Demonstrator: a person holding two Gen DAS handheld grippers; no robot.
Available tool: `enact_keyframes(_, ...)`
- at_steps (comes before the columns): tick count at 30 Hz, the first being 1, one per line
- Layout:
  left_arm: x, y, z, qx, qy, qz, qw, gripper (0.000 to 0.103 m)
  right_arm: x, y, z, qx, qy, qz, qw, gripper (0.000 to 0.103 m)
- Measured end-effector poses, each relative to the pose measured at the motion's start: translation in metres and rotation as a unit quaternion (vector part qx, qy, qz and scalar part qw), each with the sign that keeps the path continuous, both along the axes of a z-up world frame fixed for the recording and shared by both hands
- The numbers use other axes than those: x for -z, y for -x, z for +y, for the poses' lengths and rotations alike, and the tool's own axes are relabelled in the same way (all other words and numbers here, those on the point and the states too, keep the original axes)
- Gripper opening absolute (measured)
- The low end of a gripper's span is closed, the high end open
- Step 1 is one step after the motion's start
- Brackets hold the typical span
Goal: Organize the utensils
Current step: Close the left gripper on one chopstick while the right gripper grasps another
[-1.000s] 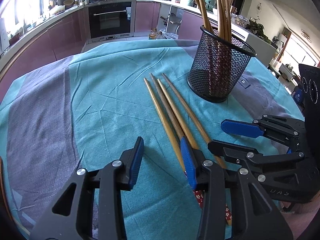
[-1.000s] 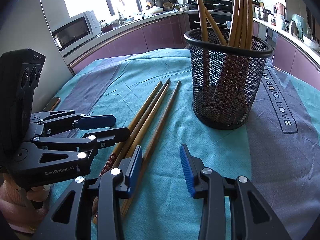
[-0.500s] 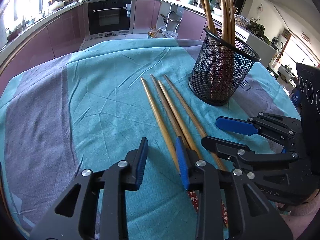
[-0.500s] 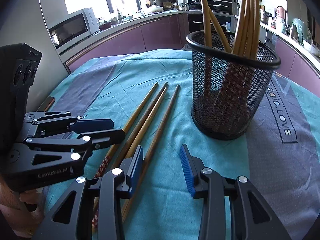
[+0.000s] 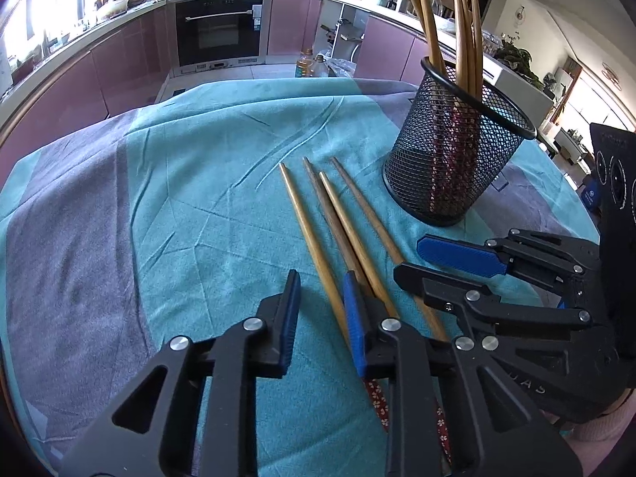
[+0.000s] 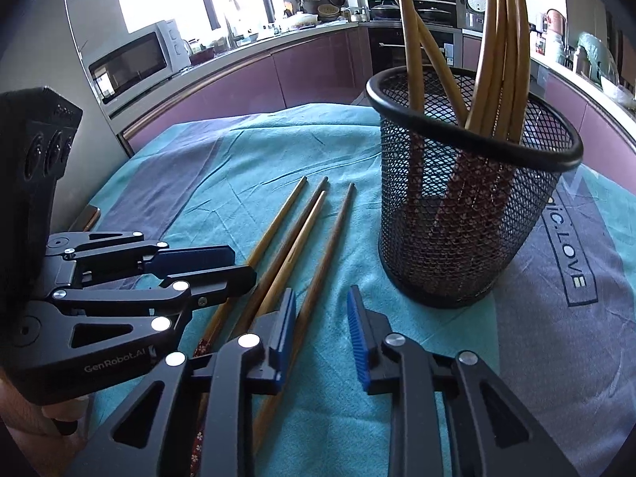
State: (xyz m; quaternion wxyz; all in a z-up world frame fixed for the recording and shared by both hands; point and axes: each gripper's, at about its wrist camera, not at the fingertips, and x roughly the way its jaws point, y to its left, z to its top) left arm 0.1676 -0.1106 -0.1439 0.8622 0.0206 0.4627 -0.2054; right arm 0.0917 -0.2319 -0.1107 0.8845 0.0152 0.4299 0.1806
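Several bamboo chopsticks (image 5: 349, 218) (image 6: 302, 238) lie side by side on the teal cloth, their patterned red ends towards me. My left gripper (image 5: 322, 274) straddles the leftmost chopstick (image 5: 314, 246). Its jaws are closing and the stick lies close to the right pad, with a gap still on the left. My right gripper (image 6: 322, 290) straddles the rightmost chopstick (image 6: 334, 238). Its jaws are closing too, and the pads stand apart from the stick. Each gripper shows in the other's view: the right gripper (image 5: 409, 258) and the left gripper (image 6: 242, 266).
A black mesh cup (image 5: 457, 159) (image 6: 477, 206) stands just beyond the loose chopsticks, with several chopsticks upright in it. The teal and grey cloth (image 5: 198, 198) covers the table. Purple kitchen cabinets, an oven and a microwave (image 6: 135, 63) lie behind.
The jaws of both grippers have narrowed around the outer chopsticks. Neither hand has shifted much, and the chopsticks lie where they were.
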Motion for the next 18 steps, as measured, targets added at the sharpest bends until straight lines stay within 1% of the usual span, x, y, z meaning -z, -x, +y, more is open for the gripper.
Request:
enact_keyframes(2,0.000,0.000,0.001,-0.002,0.004,0.003,1.0000,0.015,0.000,0.001,-0.002,0.001,-0.010,0.002,1.000,0.016)
enact_keyframes(3,0.000,0.000,0.001,-0.003,0.006,0.005,1.0000,0.013,0.000,0.001,-0.002,0.002,-0.013,0.003,1.000,0.015)
enact_keyframes(7,0.000,0.002,0.003,-0.010,0.011,0.006,0.9999,0.012,-0.001,0.003,-0.006,0.006,-0.030,0.006,1.000,0.008)
enact_keyframes(14,-0.001,0.006,0.008,-0.024,0.021,0.008,0.9995,0.008,-0.004,0.007,-0.018,0.017,-0.048,0.008,0.999,0.003)
enact_keyframes(18,-0.003,0.009,0.011,-0.027,0.026,0.006,0.9993,0.008,-0.006,0.009,-0.021,0.017,-0.051,0.008,0.999,0.003)
